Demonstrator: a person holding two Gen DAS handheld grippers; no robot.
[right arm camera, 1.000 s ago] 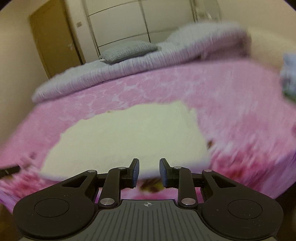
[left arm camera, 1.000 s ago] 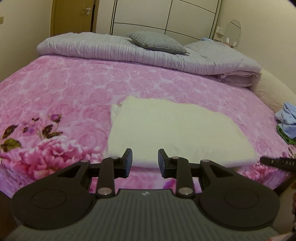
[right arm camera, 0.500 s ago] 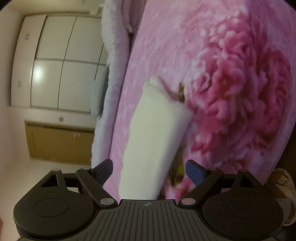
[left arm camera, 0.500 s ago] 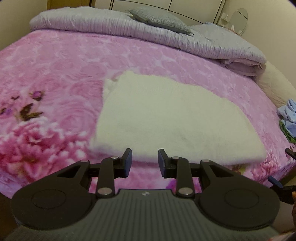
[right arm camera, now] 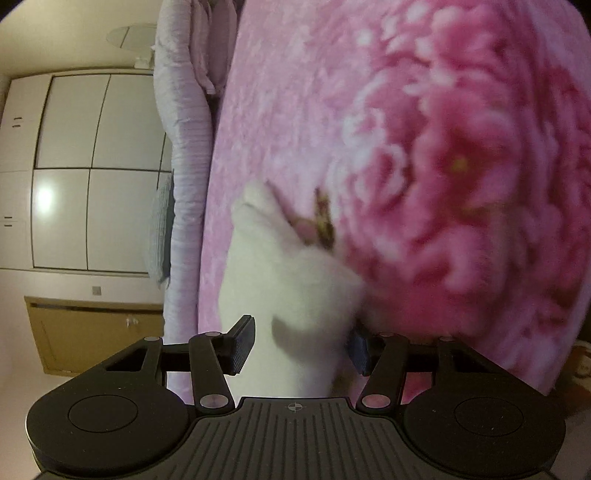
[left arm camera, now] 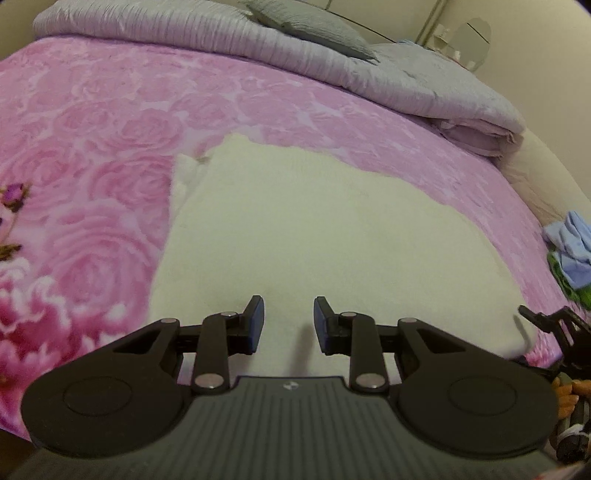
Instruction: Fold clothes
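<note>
A cream fleece garment lies folded flat on the pink rose bedspread. My left gripper hovers over the garment's near edge. Its jaws are closing a little, with a gap between the pads and nothing gripped. My right gripper is rolled onto its side at the garment's near right corner. Its jaws are closing with that corner between them, and the cloth hides part of one pad. In the left wrist view, the right gripper's fingers show at that same corner.
A folded grey quilt and a grey pillow lie along the head of the bed. A pile of blue and green clothes sits at the bed's right edge. A white wardrobe stands behind the bed.
The left gripper moved down and closer over the garment's near edge. The right gripper rolled onto its side, opened wide, dropped to the garment's corner and narrowed around it.
</note>
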